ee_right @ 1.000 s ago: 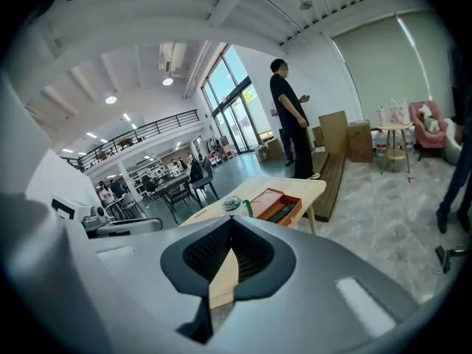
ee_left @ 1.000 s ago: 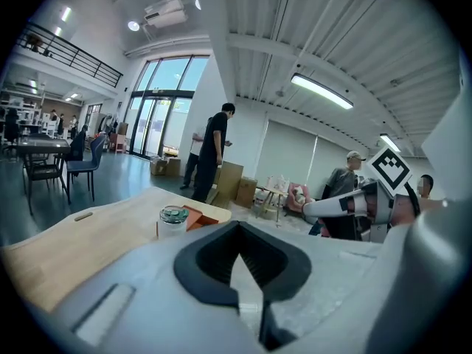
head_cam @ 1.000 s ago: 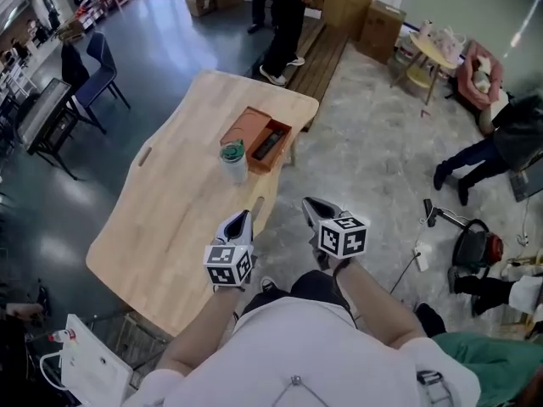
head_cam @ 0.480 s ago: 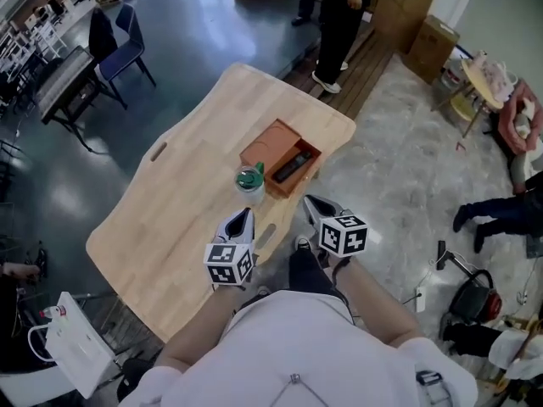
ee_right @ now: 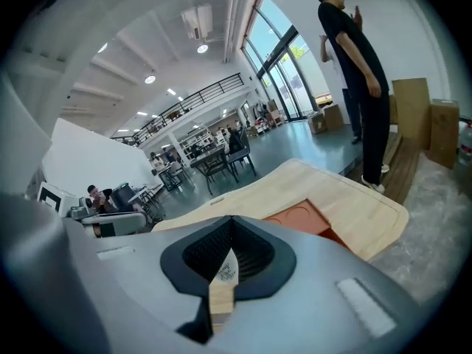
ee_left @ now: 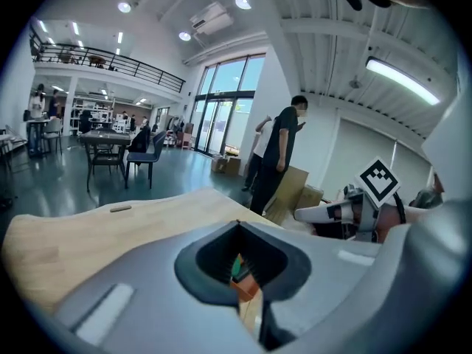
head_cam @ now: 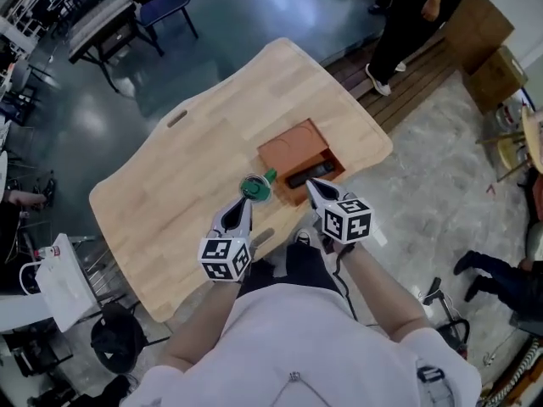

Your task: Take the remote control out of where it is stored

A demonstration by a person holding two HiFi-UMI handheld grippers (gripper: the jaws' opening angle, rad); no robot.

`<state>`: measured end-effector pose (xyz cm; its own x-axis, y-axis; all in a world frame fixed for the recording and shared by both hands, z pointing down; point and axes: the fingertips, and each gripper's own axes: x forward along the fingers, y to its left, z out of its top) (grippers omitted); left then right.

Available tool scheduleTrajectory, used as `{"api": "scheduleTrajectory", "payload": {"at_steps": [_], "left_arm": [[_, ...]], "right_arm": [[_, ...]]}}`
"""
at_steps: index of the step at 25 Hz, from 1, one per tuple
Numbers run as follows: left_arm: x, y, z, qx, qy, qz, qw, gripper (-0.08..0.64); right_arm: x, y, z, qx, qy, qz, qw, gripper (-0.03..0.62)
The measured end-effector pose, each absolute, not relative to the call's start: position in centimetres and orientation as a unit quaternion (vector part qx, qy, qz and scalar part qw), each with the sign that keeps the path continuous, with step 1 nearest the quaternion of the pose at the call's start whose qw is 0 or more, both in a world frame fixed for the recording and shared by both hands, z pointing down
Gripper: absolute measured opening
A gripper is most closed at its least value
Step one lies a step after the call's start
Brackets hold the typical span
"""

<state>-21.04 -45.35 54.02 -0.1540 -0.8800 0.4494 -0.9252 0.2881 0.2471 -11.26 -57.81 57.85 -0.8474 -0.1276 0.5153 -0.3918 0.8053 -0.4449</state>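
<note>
A black remote control (head_cam: 308, 175) lies in the open compartment of an orange box (head_cam: 293, 149) near the wooden table's (head_cam: 195, 159) near edge. A cup with a green lid (head_cam: 253, 188) stands just left of the box. My left gripper (head_cam: 240, 207) is shut and empty, its tips just short of the cup. My right gripper (head_cam: 312, 186) is shut and empty too, with its tips beside the remote's near end. In the left gripper view the closed jaws (ee_left: 237, 223) frame a sliver of green lid (ee_left: 236, 268). The right gripper view shows the box (ee_right: 302, 218) past the closed jaws (ee_right: 231, 218).
A person in black (head_cam: 407, 15) stands beyond the table's far right corner on wooden boards. Cardboard boxes (head_cam: 484, 24) sit at the top right. Chairs and a dark desk (head_cam: 110, 24) stand at the upper left. A white case (head_cam: 59, 278) rests on the floor at the left.
The table, box and cup have come closer as the person stepped up. Both grippers have moved forward and now reach the cup and the box; both stay shut.
</note>
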Motion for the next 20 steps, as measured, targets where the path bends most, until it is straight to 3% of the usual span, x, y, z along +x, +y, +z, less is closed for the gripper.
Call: {"api": "scheduleTrajectory", "payload": {"at_steps": [9, 17, 20], "left_arm": [[-23.9, -45.1, 56.8, 0.578, -0.762, 0.04, 0.289, 0.001], [-25.9, -43.0, 60.8, 0.554, -0.765, 0.034, 0.327, 0.002], [-26.6, -41.8, 63.3, 0.538, -0.767, 0.03, 0.349, 0.002]], "right_arm": [[-14.8, -59.0, 61.5, 0.115, -0.917, 0.257, 0.284, 0.028], [-14.6, -61.2, 72.0, 0.059, -0.884, 0.068, 0.459, 0.029], [-14.4, -62.0, 76.7, 0.007, -0.849, -0.022, 0.527, 0.101]]}}
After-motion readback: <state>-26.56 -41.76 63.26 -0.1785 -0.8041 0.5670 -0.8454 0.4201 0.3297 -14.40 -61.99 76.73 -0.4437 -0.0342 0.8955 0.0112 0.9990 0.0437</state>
